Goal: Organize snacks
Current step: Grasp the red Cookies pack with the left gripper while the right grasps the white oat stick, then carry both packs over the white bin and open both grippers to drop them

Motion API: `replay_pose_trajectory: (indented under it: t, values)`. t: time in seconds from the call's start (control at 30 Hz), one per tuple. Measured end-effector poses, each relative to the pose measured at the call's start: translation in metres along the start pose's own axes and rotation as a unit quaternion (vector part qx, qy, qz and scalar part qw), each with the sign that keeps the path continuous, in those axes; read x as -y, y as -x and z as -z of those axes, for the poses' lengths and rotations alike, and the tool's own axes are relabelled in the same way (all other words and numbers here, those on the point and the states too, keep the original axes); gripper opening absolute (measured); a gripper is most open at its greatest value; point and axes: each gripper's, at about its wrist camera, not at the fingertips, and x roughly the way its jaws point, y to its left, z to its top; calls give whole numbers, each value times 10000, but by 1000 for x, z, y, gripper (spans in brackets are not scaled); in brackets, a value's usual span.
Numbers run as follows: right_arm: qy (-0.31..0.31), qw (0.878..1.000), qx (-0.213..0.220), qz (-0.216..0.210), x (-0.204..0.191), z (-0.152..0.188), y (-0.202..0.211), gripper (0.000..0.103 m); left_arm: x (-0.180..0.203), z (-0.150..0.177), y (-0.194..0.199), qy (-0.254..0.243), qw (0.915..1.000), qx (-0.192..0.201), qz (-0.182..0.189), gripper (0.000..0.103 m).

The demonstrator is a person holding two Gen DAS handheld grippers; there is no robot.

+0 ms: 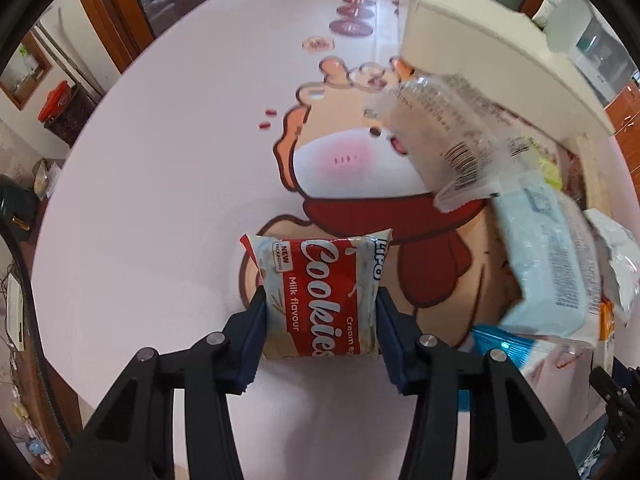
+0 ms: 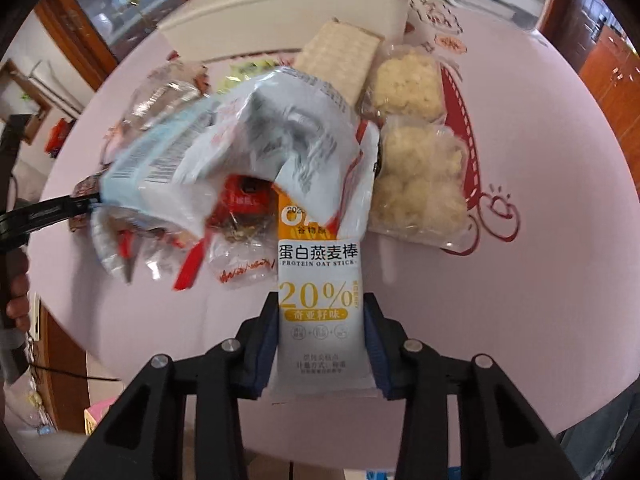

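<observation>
In the left wrist view a red and white cookies packet (image 1: 320,300) lies on the pink cartoon tablecloth (image 1: 160,200), and my left gripper (image 1: 320,312) is shut on it, both pads pressing its sides. In the right wrist view a white and orange protein oat stick packet (image 2: 320,312) sits between the pads of my right gripper (image 2: 320,332), which is shut on it. The stick's far end is tucked under a heap of snack packets (image 2: 224,148). A white box (image 2: 288,8) stands behind the heap.
Two clear bags of pale puffed snacks (image 2: 416,168) and a cracker pack (image 2: 340,56) lie right of the heap. Pale blue and clear wrappers (image 1: 540,248) crowd the right of the left view, below the white box (image 1: 480,52). A hand (image 2: 18,300) shows at the left edge.
</observation>
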Motion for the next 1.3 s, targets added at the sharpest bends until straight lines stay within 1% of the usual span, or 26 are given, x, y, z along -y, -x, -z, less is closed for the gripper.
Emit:
replay_pose_trajectory:
  t: [0.13, 0.23, 0.33, 0.4, 0.53, 0.6, 0.67, 0.73, 0.8, 0.9, 1.03, 1.1, 1.17, 1.23, 1.27, 1.3]
  values:
    - [101, 9996, 117, -227, 6, 4, 27, 40, 3, -5, 40, -121, 9993, 357, 86, 49]
    - [110, 9988, 305, -363, 11, 0, 49, 40, 14, -14, 74, -172, 9969, 718, 260, 49]
    - [157, 9972, 591, -431, 12, -12, 69, 40, 28, -31, 110, -200, 9927, 1087, 482, 49]
    - [204, 9953, 808, -500, 13, -25, 83, 40, 36, -44, 129, -284, 9896, 1267, 613, 49]
    - [315, 9909, 1095, -715, 14, -56, 103, 40, 65, -69, 160, -432, 9850, 1438, 856, 49]
    - [359, 9886, 1212, -812, 17, -70, 111, 40, 78, -84, 169, -545, 9832, 1521, 851, 49]
    - [379, 9868, 1298, -894, 21, -93, 117, 40, 93, -102, 175, -678, 9816, 1597, 799, 49]
    - [367, 9849, 1380, -976, 25, -118, 121, 40, 106, -115, 177, -791, 9814, 1568, 774, 49]
    - [357, 9842, 1467, -924, 27, -141, 124, 41, 121, -134, 176, -913, 9814, 1526, 719, 49]
    - [300, 9842, 1552, -792, 30, -182, 120, 41, 140, -165, 161, -1066, 9819, 1446, 605, 49]
    - [160, 9868, 1497, -591, 34, -233, 98, 41, 156, -199, 138, -1048, 9850, 1252, 558, 49]
    - [87, 9885, 1449, -424, 35, -256, 85, 42, 163, -213, 124, -1069, 9853, 1235, 502, 49]
    - [62, 9889, 1451, -308, 34, -272, 76, 42, 166, -225, 113, -1031, 9861, 1232, 422, 50]
    - [30, 9901, 1373, -281, 35, -289, 65, 43, 170, -235, 102, -1029, 9868, 1192, 376, 54]
    - [-14, 9909, 1317, -280, 36, -297, 59, 43, 171, -240, 98, -1003, 9875, 1172, 325, 62]
    - [-95, 9915, 1278, -242, 38, -304, 53, 43, 171, -243, 94, -958, 9881, 1169, 269, 76]
